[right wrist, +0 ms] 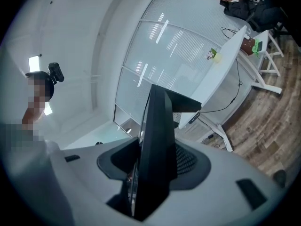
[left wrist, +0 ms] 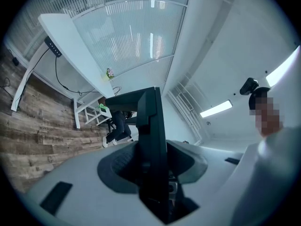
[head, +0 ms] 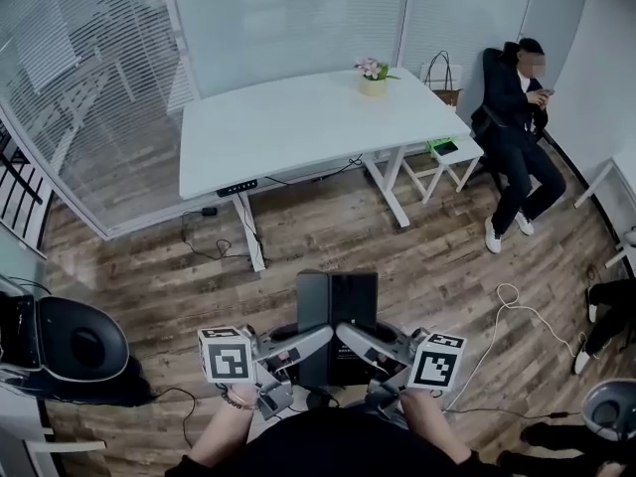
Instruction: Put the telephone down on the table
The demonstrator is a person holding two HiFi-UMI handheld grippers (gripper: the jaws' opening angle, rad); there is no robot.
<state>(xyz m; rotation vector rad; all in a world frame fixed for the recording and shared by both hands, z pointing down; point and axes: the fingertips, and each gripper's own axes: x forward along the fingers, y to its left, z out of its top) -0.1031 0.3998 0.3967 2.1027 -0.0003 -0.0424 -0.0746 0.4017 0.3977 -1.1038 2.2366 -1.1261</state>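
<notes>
Head view. The telephone (head: 338,301), a flat black slab, is held upright in the air above the wooden floor (head: 328,237). It is well apart from the white table (head: 298,132), on that table's near side and just in front of the person carrying it.

The left gripper (head: 320,337) reaches in level from the left and the right gripper (head: 345,333) from the right; their tips meet at the telephone's lower part. In each gripper view the dark slab stands edge-on between the two grey jaws, whose pads press its faces, so both grippers are clamped on the telephone.

A small flower pot (head: 373,79) stands at the table's far right corner. A low white stool (head: 459,152) stands beside the table's right end, and a seated person (head: 512,117) is just beyond it.
</notes>
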